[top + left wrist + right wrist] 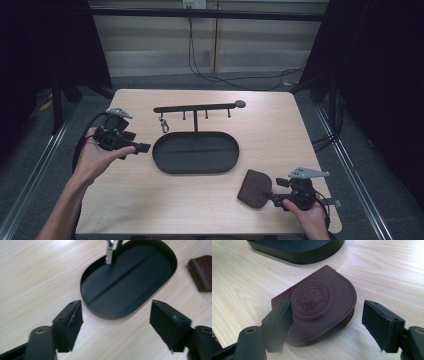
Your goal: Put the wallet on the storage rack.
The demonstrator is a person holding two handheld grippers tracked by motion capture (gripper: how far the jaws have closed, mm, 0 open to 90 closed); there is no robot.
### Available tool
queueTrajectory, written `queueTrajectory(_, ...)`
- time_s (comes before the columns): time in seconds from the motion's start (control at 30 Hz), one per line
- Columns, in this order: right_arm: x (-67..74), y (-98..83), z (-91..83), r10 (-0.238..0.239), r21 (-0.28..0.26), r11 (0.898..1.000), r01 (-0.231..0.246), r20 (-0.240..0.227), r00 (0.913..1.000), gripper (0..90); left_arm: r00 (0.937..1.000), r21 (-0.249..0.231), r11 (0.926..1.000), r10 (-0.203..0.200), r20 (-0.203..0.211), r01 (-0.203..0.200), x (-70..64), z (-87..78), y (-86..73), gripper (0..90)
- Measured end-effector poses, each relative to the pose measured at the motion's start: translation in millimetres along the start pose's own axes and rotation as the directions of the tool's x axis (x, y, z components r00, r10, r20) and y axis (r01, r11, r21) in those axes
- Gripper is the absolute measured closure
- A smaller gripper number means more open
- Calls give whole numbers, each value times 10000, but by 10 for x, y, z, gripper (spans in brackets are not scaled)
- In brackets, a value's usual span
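Light wood table (pixel 150 200), dark curtains on both sides, grey floor behind. Landmark: black oval tray (pixel 195 152) mid-table. Nearest, right of the tray's near edge: right gripper (pixel 272 196), jaws wide, straddling a brown leather coin pouch (pixel 322 307); left jaw is at the pouch edge, right jaw clear, no squeeze. Left of the tray: left gripper (pixel 142 148), jaws wide, nothing between them, aimed at the tray's left end. Behind the tray: its hook rail (pixel 197 107), with a metal clip (pixel 163 125) hanging at the left.

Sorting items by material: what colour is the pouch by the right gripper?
Dark brown pouch, embossed round stamp; clearest in the right gripper view.
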State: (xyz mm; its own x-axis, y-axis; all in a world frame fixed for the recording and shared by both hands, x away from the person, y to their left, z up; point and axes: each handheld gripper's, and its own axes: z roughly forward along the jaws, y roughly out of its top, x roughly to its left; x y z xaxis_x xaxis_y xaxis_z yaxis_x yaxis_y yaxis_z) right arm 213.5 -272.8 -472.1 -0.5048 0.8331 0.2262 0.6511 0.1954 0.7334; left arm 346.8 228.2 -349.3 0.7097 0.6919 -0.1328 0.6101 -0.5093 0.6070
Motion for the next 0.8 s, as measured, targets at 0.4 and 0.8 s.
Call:
queueTrajectory(0.4,-37,17,-35,354,58,9994,-355,54,9994,204,9999,-442,9990,33,114,-28,-18,-3,-444,222)
queueTrajectory(0.8,-38,100,-29,-18,1089,9941,-22,362,9993,191,9991,-913,9951,-386,-155,370,-241,238,-894,214)
